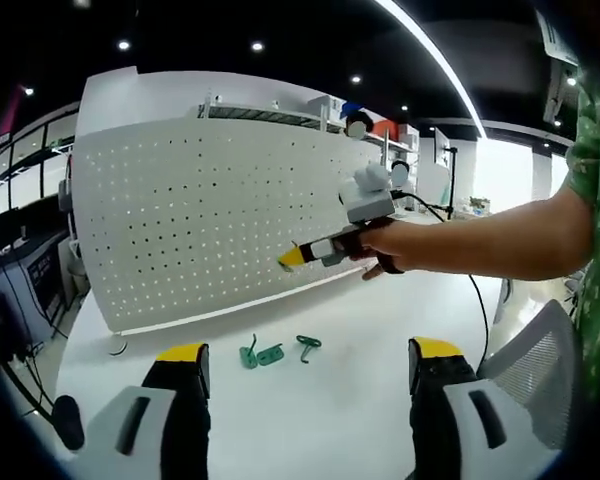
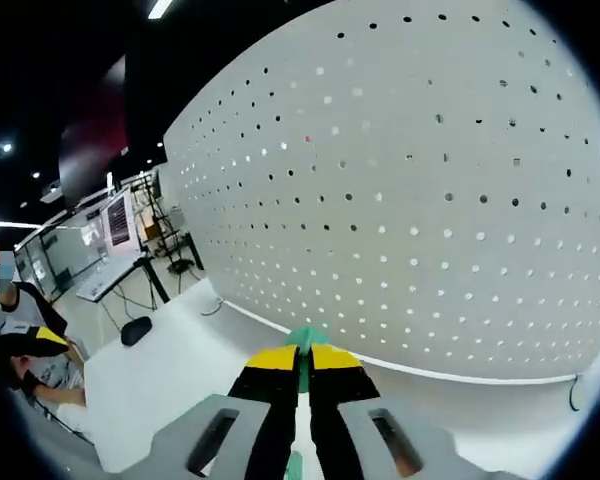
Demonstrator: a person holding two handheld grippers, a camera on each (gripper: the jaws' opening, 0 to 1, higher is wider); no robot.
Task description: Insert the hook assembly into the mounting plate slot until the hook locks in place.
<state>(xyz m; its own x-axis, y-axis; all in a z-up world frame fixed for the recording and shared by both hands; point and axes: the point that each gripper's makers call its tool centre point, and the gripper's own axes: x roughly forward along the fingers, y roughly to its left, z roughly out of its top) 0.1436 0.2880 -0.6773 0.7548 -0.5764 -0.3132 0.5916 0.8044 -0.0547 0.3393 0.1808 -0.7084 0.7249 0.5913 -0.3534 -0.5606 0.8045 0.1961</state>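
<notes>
A white perforated mounting plate [image 1: 210, 220] stands upright on the white table [image 1: 330, 420]. Three green hook parts [image 1: 270, 353] lie on the table in front of it, between the tips of my open left gripper [image 1: 310, 350]. A hand holds my right gripper [image 1: 292, 258] up close to the plate's lower right area. In the right gripper view the plate [image 2: 430, 200] is very near, and my right gripper [image 2: 303, 358] is shut on a green hook [image 2: 306, 337] that pokes out past the yellow tips toward the plate's lower edge.
A grey mesh chair [image 1: 540, 370] stands at the table's right side, and a black cable [image 1: 477, 300] hangs from the right gripper. A black mouse [image 2: 135, 330] lies at the table's far end. Desks with monitors [image 2: 110, 225] stand beyond it, and a person [image 2: 25, 350] sits at the left edge.
</notes>
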